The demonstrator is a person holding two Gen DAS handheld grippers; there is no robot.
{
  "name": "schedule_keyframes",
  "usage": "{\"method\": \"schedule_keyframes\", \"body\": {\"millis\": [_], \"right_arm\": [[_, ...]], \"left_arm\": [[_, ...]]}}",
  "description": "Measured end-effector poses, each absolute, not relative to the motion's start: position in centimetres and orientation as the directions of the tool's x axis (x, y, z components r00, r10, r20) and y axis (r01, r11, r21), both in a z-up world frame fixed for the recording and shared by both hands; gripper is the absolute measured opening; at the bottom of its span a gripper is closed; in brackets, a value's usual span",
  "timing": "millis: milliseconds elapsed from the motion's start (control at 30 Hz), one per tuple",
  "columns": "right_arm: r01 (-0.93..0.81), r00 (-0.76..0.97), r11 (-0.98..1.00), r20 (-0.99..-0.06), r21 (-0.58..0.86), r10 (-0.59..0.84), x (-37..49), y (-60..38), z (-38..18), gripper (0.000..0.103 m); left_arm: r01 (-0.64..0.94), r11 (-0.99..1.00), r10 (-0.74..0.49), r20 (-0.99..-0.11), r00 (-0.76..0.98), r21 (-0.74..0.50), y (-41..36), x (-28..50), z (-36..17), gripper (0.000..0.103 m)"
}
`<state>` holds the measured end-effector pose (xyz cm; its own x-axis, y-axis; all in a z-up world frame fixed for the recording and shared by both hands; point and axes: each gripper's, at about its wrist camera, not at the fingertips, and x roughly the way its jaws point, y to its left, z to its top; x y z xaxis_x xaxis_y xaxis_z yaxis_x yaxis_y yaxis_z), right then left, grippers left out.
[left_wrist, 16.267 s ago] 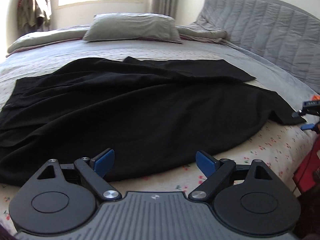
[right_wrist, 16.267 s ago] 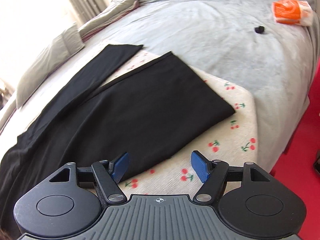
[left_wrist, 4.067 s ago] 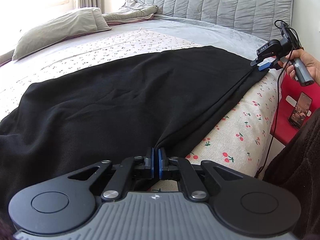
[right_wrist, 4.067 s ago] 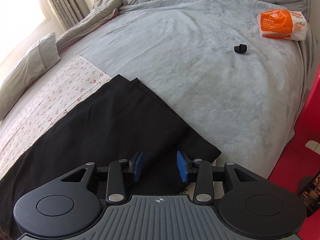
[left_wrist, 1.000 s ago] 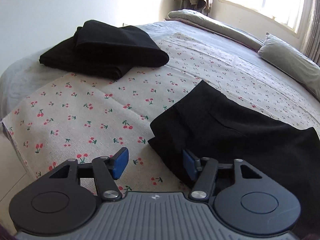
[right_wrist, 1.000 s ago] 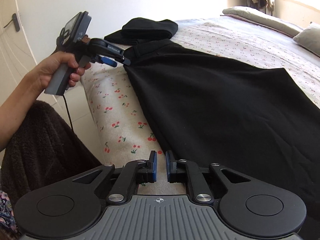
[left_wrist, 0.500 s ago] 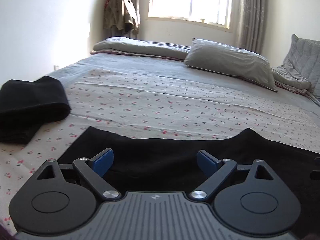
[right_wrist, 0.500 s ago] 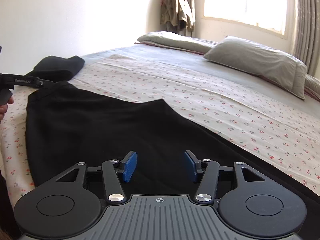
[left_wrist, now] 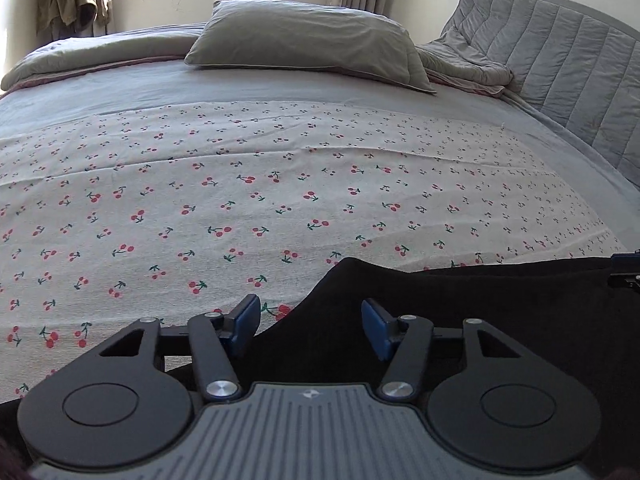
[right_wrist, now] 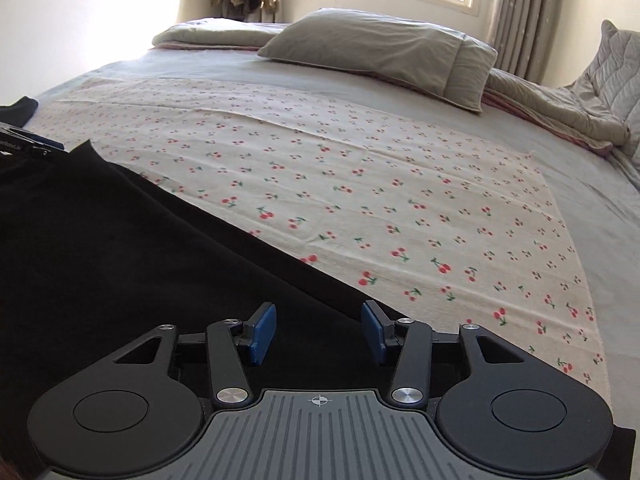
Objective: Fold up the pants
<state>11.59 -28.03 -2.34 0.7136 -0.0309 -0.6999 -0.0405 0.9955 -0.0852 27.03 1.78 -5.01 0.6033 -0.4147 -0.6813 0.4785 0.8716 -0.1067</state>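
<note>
Pants: the black pants (left_wrist: 460, 312) lie flat along the near edge of the bed, on the cherry-print sheet (left_wrist: 240, 200), under both of my tools. In the right wrist view the cloth runs from the near left corner toward my jaws as one long slanted edge.
Left gripper (left_wrist: 310, 326): jaws parted and closing. Black cloth lies below and between the blue pads, but I see no pad pressing on it, so nothing is pinched.
Right gripper (right_wrist: 318, 334): jaws parted and closing too, poised over the pants' far edge with cloth under the gap and no grip that I can see.
Layers: I judge the main risk is a shallow bite. If either pair shuts on the top layer only, the lower layer stays on the bed and the fold comes apart on lifting.
Sheet: the left pad sits right at the border between pants and sheet, so a low approach could catch the sheet with the pants and drag it.
Uneven hold: if one side grips and the other slips, the fold line will skew and the edges will not meet.
Depth: black on black hides the layer edges near both tools, so I cannot tell how many layers lie there.
Surroundings: the grey pillow (left_wrist: 304, 44) and the rumpled quilt (right_wrist: 560, 108) sit at the far edge, well apart from the work.
</note>
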Motion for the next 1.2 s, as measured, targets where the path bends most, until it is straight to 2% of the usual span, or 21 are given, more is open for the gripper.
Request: {"method": "schedule_keyframes", "body": {"millis": [67,100,133,200,333,400,633,667,733,767,800,967,1133,1200], "right_arm": [[-0.051,0.696,0.996,-0.718,-0.071,-0.016,11.9,-29.2,-2.8,0.036],[-0.074,0.686,0.995,-0.728,-0.060,0.007,12.0,-29.5,-3.0,0.027],[-0.103,0.679,0.993,-0.733,-0.049,0.034,11.9,-29.6,-3.1,0.024],[-0.143,0.674,0.988,-0.736,-0.050,0.060,11.9,-29.4,-3.1,0.019],[-0.164,0.667,0.985,-0.742,-0.058,0.067,12.7,-29.5,-3.1,0.018],[-0.182,0.654,0.982,-0.752,-0.052,0.081,13.0,-29.5,-3.1,0.025],[-0.264,0.566,0.964,-0.806,0.023,0.174,14.5,-30.2,-3.1,0.025],[-0.265,0.558,0.964,-0.810,0.034,0.182,14.7,-30.3,-3.1,0.023],[-0.270,0.550,0.961,-0.810,0.057,0.203,14.8,-30.3,-3.0,0.012],[-0.272,0.562,0.962,-0.805,0.038,0.190,14.6,-30.0,-3.0,0.003],[-0.273,0.578,0.962,-0.798,0.009,0.172,14.4,-29.6,-2.9,0.000],[-0.198,0.668,0.978,-0.739,-0.063,0.087,13.9,-29.4,-2.9,0.000],[-0.100,0.734,0.992,-0.679,-0.070,0.026,13.3,-28.9,-3.8,0.000],[-0.058,0.746,0.997,-0.666,-0.052,0.008,12.3,-29.4,-3.6,0.016]], "left_arm": [[0.482,0.864,-0.443,-0.678,0.587,-0.147,1.5,27.5,-5.4,0.034],[0.485,0.857,-0.462,-0.673,0.578,-0.171,1.5,27.4,-5.3,0.019],[0.491,0.850,-0.481,-0.668,0.569,-0.194,1.5,27.3,-5.2,0.013],[0.488,0.851,-0.482,-0.660,0.577,-0.194,1.6,27.0,-5.4,0.010],[0.488,0.846,-0.505,-0.623,0.598,-0.217,2.0,26.6,-5.1,0.008],[0.478,0.847,-0.509,-0.609,0.608,-0.232,1.9,26.6,-5.1,0.008],[0.455,0.859,-0.498,-0.594,0.631,-0.237,1.8,26.9,-5.0,0.007],[0.452,0.860,-0.498,-0.592,0.634,-0.239,1.8,26.9,-5.0,0.007],[0.445,0.862,-0.496,-0.586,0.641,-0.242,2.0,26.8,-5.1,0.007],[0.442,0.864,-0.494,-0.582,0.646,-0.243,2.0,26.7,-5.1,0.006],[0.437,0.865,-0.493,-0.577,0.651,-0.246,2.0,26.7,-5.0,0.005],[0.405,0.876,-0.480,-0.547,0.686,-0.261,2.2,26.5,-5.1,0.004],[0.379,0.903,-0.424,-0.565,0.708,-0.203,1.2,26.5,-6.3,0.006],[0.371,0.913,-0.400,-0.557,0.728,-0.171,1.2,26.1,-5.8,0.012]]}}
